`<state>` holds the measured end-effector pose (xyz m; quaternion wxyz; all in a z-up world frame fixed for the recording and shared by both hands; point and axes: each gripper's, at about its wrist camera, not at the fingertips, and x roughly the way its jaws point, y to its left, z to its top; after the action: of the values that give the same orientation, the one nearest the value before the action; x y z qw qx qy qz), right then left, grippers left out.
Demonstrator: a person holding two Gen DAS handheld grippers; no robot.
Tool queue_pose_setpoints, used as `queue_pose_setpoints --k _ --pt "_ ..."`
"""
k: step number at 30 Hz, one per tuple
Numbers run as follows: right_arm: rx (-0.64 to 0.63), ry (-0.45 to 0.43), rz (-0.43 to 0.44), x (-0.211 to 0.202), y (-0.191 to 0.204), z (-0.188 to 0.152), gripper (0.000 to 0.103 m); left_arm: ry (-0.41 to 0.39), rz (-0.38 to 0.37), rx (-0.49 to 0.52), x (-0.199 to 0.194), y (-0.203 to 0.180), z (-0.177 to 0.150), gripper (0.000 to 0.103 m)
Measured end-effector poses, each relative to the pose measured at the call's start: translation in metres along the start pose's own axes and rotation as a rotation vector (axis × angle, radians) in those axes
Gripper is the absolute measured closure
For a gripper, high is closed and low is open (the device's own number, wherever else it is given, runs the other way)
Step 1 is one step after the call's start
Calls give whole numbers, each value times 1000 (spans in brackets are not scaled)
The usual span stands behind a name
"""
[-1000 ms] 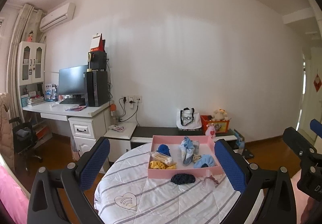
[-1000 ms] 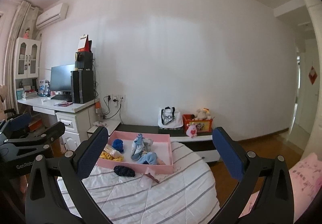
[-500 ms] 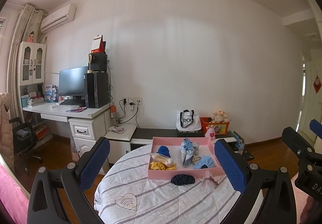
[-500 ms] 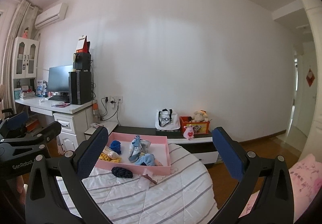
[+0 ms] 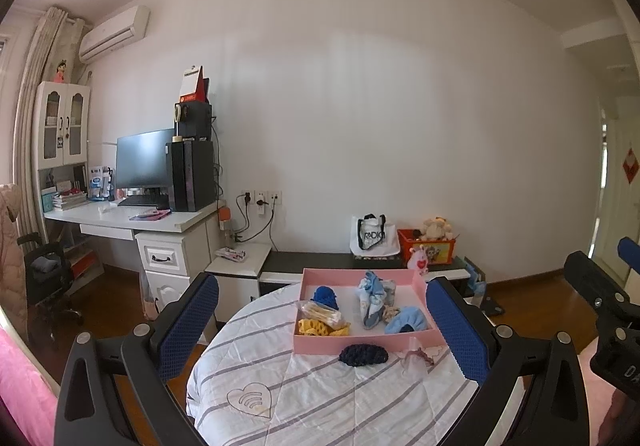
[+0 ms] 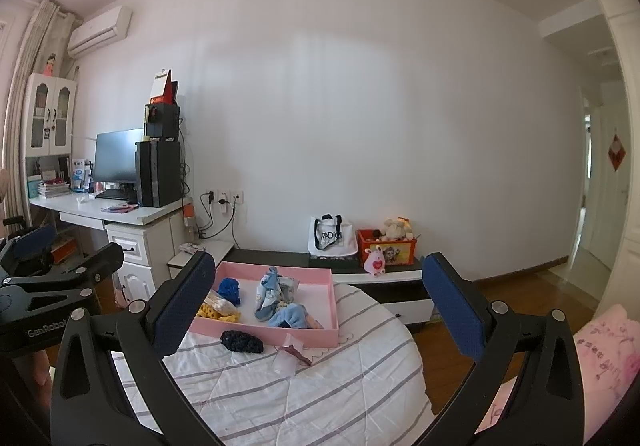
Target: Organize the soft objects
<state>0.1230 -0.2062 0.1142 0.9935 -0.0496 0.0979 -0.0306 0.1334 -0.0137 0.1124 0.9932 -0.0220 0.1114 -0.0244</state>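
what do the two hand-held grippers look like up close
Both are black frames with silver bolts and two wide fingers faced with textured blue pads. The left hand-held gripper shows white "GenRobot" lettering on its side in the right wrist view; the right hand-held gripper matches it.

Bright, even daylight in both views. Soft pale bands of light across wall (image 5: 380, 105). Doorway (image 6: 596, 205) at right glows brightest. Shadows faint. Focus sharp at centre. Strong fisheye bend at edges, black vignette in corners. Slight softness near rims.
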Motion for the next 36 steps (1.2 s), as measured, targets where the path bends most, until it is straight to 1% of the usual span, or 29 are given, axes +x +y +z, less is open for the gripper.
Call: queue_pose_setpoints --k 10,18,29,36 --pt "6 41 -9 16 -2 -4 0 40 -5 -8 15 6 -3 0" --pt "20 116 -17 41 -4 -18 0 124 -9 -4 45 10 -9 0" --pt "21 271 -11 96 -2 -49 0 266 -5 0 106 13 -16 0" --pt "28 409 0 143 -2 -82 0 387 4 19 165 10 -34 0"
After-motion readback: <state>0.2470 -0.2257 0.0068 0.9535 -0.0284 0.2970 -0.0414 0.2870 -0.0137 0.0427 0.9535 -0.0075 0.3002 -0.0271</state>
